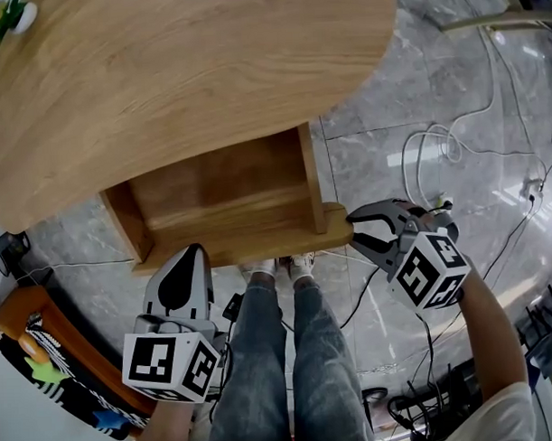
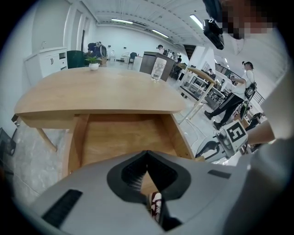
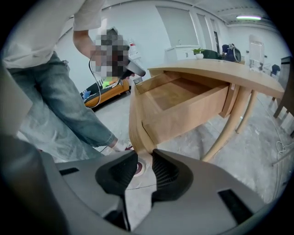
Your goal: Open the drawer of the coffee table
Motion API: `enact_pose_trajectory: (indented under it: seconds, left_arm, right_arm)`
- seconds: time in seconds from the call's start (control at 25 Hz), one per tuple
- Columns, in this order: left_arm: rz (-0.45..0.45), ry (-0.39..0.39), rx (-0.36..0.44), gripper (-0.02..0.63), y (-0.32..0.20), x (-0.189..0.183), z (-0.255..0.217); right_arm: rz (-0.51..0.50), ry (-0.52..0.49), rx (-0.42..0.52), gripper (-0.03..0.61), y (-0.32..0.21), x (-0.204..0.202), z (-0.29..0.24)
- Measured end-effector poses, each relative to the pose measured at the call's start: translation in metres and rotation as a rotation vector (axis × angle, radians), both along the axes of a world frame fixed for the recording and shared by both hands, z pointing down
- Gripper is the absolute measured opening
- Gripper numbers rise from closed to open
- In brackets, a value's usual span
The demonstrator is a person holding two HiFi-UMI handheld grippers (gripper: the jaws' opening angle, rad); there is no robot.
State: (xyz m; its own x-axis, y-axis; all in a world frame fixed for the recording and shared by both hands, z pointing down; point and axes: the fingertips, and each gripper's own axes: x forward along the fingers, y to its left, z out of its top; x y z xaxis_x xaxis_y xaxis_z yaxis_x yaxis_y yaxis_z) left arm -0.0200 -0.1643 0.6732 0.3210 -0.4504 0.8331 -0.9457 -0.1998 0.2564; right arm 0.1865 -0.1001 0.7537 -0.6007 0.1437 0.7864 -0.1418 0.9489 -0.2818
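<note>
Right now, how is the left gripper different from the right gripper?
The left gripper has its jaws together with nothing between them; the right gripper has its jaws a little apart, and their tips seem to pinch the corner of the drawer front. The left gripper sits by the front's left part; the right gripper is at its right end. Both are grey, carry a marker cube and point downward.

A grey marble-look tiled floor (image 1: pixel 452 82) carries loose white cables (image 1: pixel 436 146); white walls (image 2: pixel 55 25); long ceiling strip lights (image 2: pixel 120 21) glow; a white cabinet (image 2: pixel 51 59) stands behind.
</note>
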Motion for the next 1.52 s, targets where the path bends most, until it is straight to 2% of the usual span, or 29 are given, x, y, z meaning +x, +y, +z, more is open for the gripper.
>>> enact_pose_trajectory:
  seconds: [0.2,0.44,0.8,1.04,1.2,1.36,1.44,1.52]
  left_arm:
    - [0.003,0.001,0.001,-0.006,0.006,-0.007,0.003]
    - [-0.016,-0.005,0.004,-0.006,0.008,-0.018,0.006]
    - [-0.054,0.007,0.02,-0.006,0.012,-0.023,0.003]
    - [-0.088,0.007,0.055,-0.006,0.011,-0.034,-0.016]
    - [-0.123,0.004,0.1,-0.006,0.005,-0.048,-0.047]
    - [-0.159,0.017,0.159,-0.006,-0.012,-0.057,-0.093]
    - [-0.193,0.018,0.2,-0.006,-0.025,-0.069,-0.115]
    - [-0.236,0.014,0.239,-0.006,-0.035,-0.084,-0.14]
  right_arm:
    - [0.001,0.036,-0.001,0.101,0.003,0.001,0.013]
    - [-0.065,0.075,-0.007,0.109,0.006,0.002,0.026]
    - [-0.052,0.093,-0.021,0.115,0.005,0.004,0.029]
    - [-0.041,0.152,-0.039,0.122,0.006,0.008,0.032]
    - [-0.018,0.212,-0.063,0.12,0.011,0.005,0.031]
    - [0.03,0.265,-0.099,0.115,0.014,0.016,0.009]
    - [0.098,0.251,-0.094,0.117,0.001,0.015,-0.01]
    - [0.213,0.2,-0.079,0.117,-0.016,0.005,-0.039]
